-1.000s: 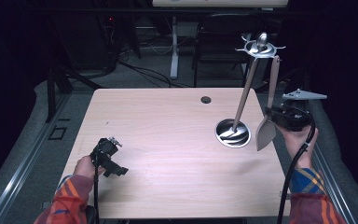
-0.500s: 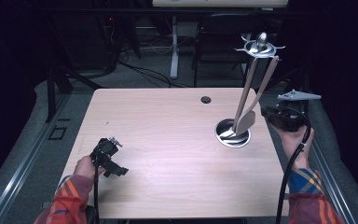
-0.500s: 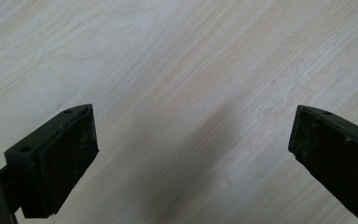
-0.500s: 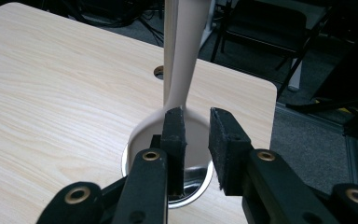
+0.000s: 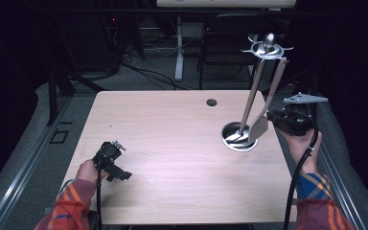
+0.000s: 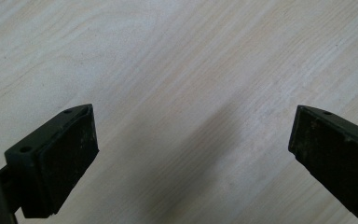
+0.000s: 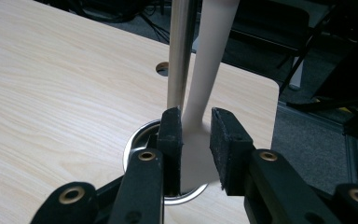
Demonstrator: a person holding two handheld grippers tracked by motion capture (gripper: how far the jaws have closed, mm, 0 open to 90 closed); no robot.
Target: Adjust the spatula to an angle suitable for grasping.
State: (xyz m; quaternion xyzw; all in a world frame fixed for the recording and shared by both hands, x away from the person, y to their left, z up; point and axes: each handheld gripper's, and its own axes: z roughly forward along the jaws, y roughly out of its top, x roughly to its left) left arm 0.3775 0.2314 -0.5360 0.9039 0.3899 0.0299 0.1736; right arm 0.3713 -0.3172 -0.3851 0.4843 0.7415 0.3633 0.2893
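High view: right gripper (image 5: 274, 116) sits at the right edge of the table (image 5: 172, 143), level with the blade of a pale spatula (image 5: 258, 128) that hangs from the top ring of a metal stand (image 5: 267, 48). The stand's round base (image 5: 238, 136) rests on the table, and its pole (image 5: 250, 100) rises beside the spatula handle. One second ago the spatula was swung out toward the right gripper, with its blade off the base; half a second ago it was nearer the pole; now the blade hangs just over the base's right rim. The right hand (image 5: 303, 143) is in about the same spot throughout.

Right gripper view: the spatula (image 7: 200, 116) stands between the two jaws, which are narrow. The left pad (image 7: 171, 140) lies against the blade; a slim gap shows between the blade and the right pad (image 7: 223, 144). The jaws have just been opening slightly, with the spatula blade between them. The pole (image 7: 181, 51) stands directly behind the handle.

Left gripper (image 5: 110, 158) rests low over the front left of the table, unchanged from both earlier frames. Left gripper view: jaws spread wide with bare wood (image 6: 177, 93) between them.

A small dark hole (image 5: 212, 102) sits near the table's far edge.
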